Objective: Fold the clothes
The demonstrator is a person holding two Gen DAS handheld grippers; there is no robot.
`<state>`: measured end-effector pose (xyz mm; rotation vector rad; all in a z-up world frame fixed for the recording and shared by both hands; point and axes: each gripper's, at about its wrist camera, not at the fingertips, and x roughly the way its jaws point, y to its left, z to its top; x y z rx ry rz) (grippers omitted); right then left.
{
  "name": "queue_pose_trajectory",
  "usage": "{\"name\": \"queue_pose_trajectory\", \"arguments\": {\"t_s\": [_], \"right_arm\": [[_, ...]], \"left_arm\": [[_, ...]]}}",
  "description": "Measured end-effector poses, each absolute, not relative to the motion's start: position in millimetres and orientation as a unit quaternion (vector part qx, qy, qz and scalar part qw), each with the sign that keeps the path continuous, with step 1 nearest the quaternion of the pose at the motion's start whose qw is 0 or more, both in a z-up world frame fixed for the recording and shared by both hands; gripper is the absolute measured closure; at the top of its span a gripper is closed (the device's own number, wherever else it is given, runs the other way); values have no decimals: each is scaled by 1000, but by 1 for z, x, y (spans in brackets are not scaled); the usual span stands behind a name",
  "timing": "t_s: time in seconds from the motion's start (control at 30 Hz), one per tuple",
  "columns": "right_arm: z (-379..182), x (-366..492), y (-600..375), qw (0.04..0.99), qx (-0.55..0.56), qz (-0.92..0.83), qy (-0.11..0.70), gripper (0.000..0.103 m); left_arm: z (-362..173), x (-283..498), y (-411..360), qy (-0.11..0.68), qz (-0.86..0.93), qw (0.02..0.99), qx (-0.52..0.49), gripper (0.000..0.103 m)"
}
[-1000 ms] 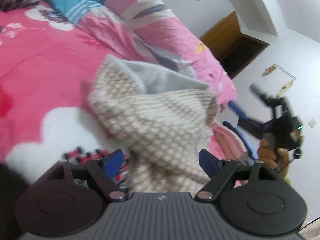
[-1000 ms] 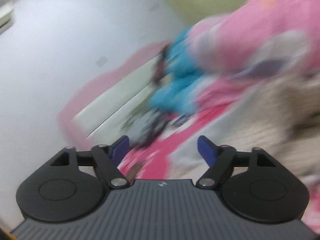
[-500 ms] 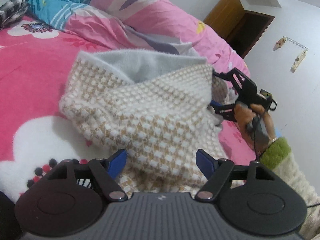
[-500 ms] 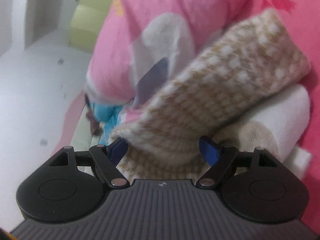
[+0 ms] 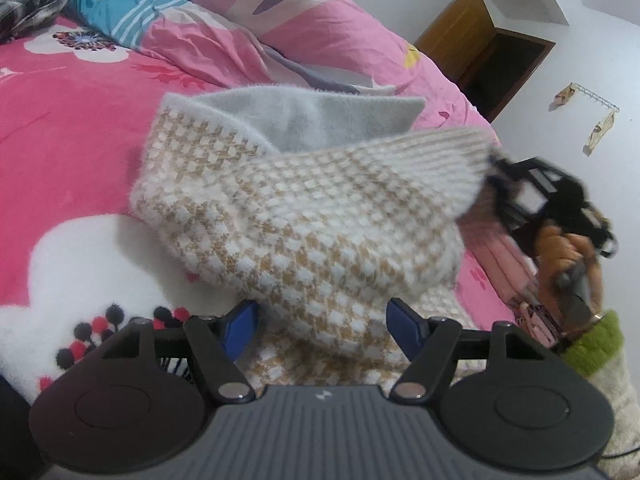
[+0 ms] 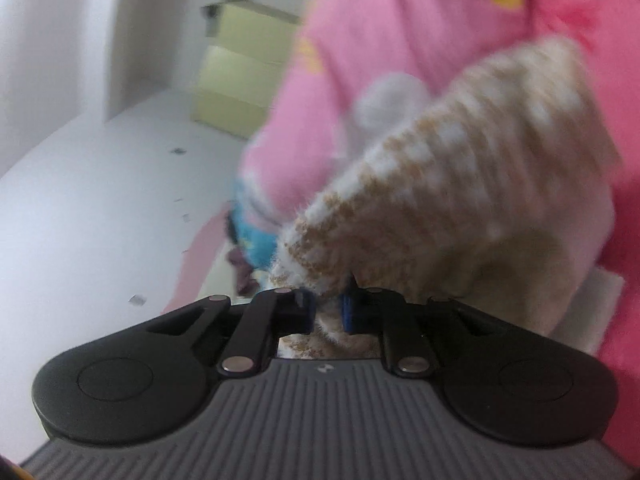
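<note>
On the left, the pink floral bedsheet carries the knitted houndstooth sweater, tan and white with a pale grey lining, heaped at the middle of the bed. The left gripper hovers over its near edge with fingers spread wide; knit lies between and under them, ungripped. Further right, the right gripper has its fingers pinched narrow on the sweater's ribbed hem, lifting that edge off the bed.

The risk, as I judge it: the pinch takes only a thin bite of fuzzy, stretchy knit, so a quick pull could slip it free and collapse the fold. With the left fingers unclamped, nothing anchors the near edge, and the whole sweater may drag across the sheet.
</note>
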<state>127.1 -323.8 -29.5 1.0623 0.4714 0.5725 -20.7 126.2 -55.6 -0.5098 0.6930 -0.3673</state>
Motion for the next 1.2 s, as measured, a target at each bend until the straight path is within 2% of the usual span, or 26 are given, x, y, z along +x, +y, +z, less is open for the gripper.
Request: {"name": "queue_pose_trajectory", "arguments": {"t_s": [0.27, 0.43, 0.6, 0.73, 0.8, 0.83, 0.87, 0.93, 1.0, 1.07, 1.17, 1.2], "right_arm": [[82, 90, -255, 820, 358, 411, 173, 93], [125, 101, -155, 804, 257, 499, 198, 93], [111, 121, -33, 775, 170, 546, 268, 93], [72, 153, 53, 773, 93, 533, 331, 92], [44, 166, 86, 765, 68, 511, 386, 89], [30, 170, 100, 759, 55, 498, 416, 84], [15, 168, 107, 750, 43, 480, 452, 71], [-10, 167, 115, 733, 22, 440, 519, 58], [-16, 167, 114, 718, 16, 419, 555, 58], [-1, 165, 98, 712, 45, 433, 551, 55], [44, 172, 63, 706, 112, 475, 514, 43], [60, 173, 46, 704, 136, 489, 496, 42]], "left_arm": [[-59, -39, 141, 310, -177, 897, -260, 30], [-59, -59, 158, 295, -166, 902, -269, 28], [-60, -79, 182, 285, -141, 905, -282, 28], [-60, -90, 197, 282, -117, 907, -289, 27], [-60, -93, 202, 282, -108, 907, -293, 27], [-60, -94, 204, 282, -105, 907, -295, 27], [-60, -96, 206, 281, -101, 907, -296, 27], [-60, -95, 209, 281, -97, 907, -299, 27], [-58, -95, 210, 279, -97, 906, -302, 26], [-58, -94, 209, 278, -100, 907, -301, 25], [-57, -91, 208, 275, -107, 908, -298, 25], [-55, -91, 207, 272, -110, 909, -296, 25]]}}
